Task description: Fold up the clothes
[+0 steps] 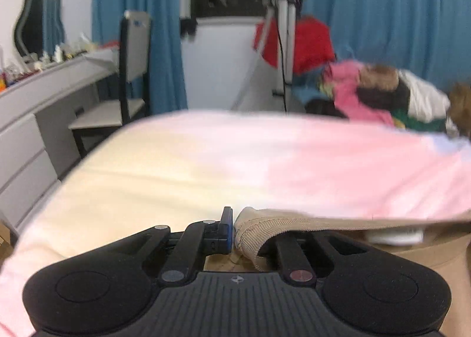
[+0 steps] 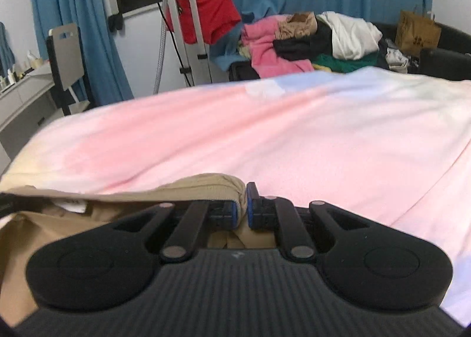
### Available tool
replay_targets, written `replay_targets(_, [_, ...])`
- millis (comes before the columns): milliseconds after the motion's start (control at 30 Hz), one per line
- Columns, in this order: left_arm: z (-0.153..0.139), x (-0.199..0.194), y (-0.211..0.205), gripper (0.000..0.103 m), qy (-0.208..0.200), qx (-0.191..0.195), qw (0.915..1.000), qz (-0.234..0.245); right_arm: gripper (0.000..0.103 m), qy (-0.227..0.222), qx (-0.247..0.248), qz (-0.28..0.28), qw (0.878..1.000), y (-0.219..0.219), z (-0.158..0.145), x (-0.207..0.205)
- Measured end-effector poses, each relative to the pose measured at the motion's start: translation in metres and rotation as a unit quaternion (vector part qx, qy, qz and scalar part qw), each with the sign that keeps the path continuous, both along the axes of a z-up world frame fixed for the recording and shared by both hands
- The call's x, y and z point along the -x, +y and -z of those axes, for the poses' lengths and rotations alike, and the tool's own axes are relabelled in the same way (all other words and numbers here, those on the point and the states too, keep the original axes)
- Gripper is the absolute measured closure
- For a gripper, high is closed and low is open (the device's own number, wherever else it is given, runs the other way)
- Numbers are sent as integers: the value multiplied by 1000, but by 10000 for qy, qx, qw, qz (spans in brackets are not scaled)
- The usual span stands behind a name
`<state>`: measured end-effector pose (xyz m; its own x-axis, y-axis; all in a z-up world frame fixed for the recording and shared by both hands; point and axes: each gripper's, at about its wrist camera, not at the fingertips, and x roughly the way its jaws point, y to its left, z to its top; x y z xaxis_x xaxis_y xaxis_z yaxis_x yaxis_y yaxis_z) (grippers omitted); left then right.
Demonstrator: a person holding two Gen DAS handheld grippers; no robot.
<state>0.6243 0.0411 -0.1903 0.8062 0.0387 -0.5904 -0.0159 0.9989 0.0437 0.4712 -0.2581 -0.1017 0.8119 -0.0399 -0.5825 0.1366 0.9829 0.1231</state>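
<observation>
The bed (image 2: 323,137) carries a heap of clothes (image 2: 309,40) at its far edge. Over the near edge, a tan garment (image 2: 59,228) hangs stretched between the left gripper (image 1: 234,231) and right gripper (image 2: 242,210), each clenched on a ribbed hem corner. Judged mid-fold: lay it flat, corners level.

tan ribbed-hem garment (image 2: 206,187), hem edge bunched and raised above pink-and-cream bedspread (image 2: 294,131)

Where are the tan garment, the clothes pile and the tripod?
tan garment (image 2: 215,187): right wrist view, ribbed edge by the gripper.
clothes pile (image 2: 347,34): right wrist view, white item on top.
tripod (image 2: 192,16): right wrist view, silver leg.
</observation>
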Motion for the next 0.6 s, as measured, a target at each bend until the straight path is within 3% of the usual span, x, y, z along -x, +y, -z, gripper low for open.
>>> replay_targets(167, [24, -10, 2, 91, 120, -141, 9997, 147, 87, 131, 4, -115, 9998, -1, -4, -6])
replay_targets(233, [20, -8, 0, 75, 162, -193, 9996, 136, 69, 253, 60, -219, 9994, 1, -10, -7])
replay_targets(300, [4, 0, -3, 35, 260, -311, 9991, 76, 23, 415, 119, -340, 9985, 4, -16, -8])
replay_targets(333, [-8, 6, -5, 27, 325, -372, 9988, 73, 18, 518, 150, -410, 9977, 6, -18, -9])
replay_targets(367, [-17, 11, -7, 18, 402, -478, 9980, 123, 21, 596, 231, -501, 9967, 10, -21, -7])
replay_targets(500, [-43, 27, -18, 16, 689, -908, 9925, 436, 21, 696, 520, -678, 9939, 23, -30, 2])
replay_targets(600, [-57, 42, -26, 6, 559, -1056, 9908, 634, 21, 561, 448, -638, 9954, 22, -40, 7])
